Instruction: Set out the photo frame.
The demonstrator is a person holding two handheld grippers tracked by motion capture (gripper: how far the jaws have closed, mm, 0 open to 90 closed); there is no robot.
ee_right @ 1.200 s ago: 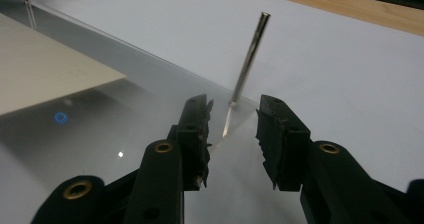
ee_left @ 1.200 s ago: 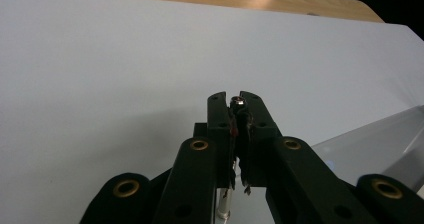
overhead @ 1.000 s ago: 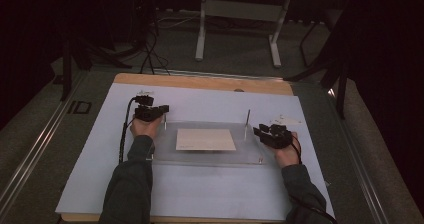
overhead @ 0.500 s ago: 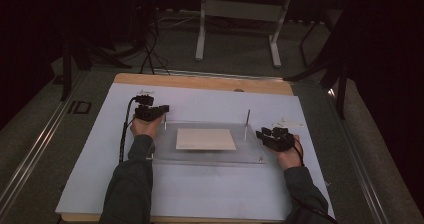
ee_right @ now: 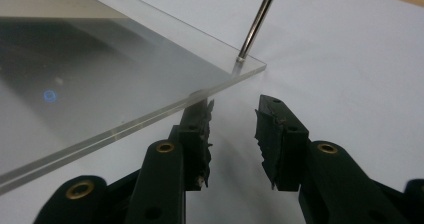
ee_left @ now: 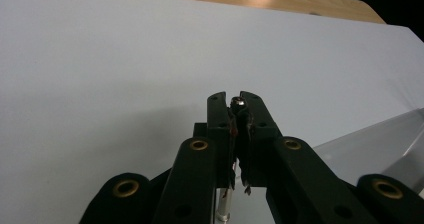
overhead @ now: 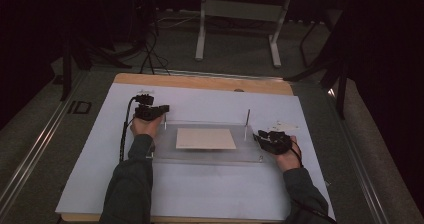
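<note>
- On the bench (overhead: 90, 184), a clear acrylic plate (overhead: 210, 154) lies flat on the white sheet (overhead: 210, 194), with a tan rectangular card (overhead: 205, 138) at its middle; from the high view I can't tell whether the card sits on top of the plate or under it.
- Thin steel rods stand upright at the plate's far corners. My left tongs (ee_left: 234, 105) are closed on the far-left rod (ee_left: 223, 204), its rounded top just showing between the tips. I judge this grip is there to pin that corner so the plate doesn't slide.
- My right tongs (ee_right: 234, 115) stand partly open, holding nothing. They sit at the plate's right end, one jaw tucked close against the clear edge and the other out over the white sheet. Whether that jaw touches the acrylic, I can't tell.
- Far-right rod (ee_right: 256, 21) rises from the corner just beyond my right tongs and leans across the right gripper view. It's the nearest obstruction if I push further along that edge.
- In the high view, left tongs (overhead: 150, 112) are at the far-left corner and right tongs (overhead: 270, 140) at the right end, well apart, with the card between them.
- Small white scraps (overhead: 282, 125) lie on the sheet just beyond my right hand.
- Off the bench: a grey metal stand (overhead: 240, 14) on the floor beyond, and a black cable (overhead: 125, 134) trailing along my left forearm. Neither is in the way.
</note>
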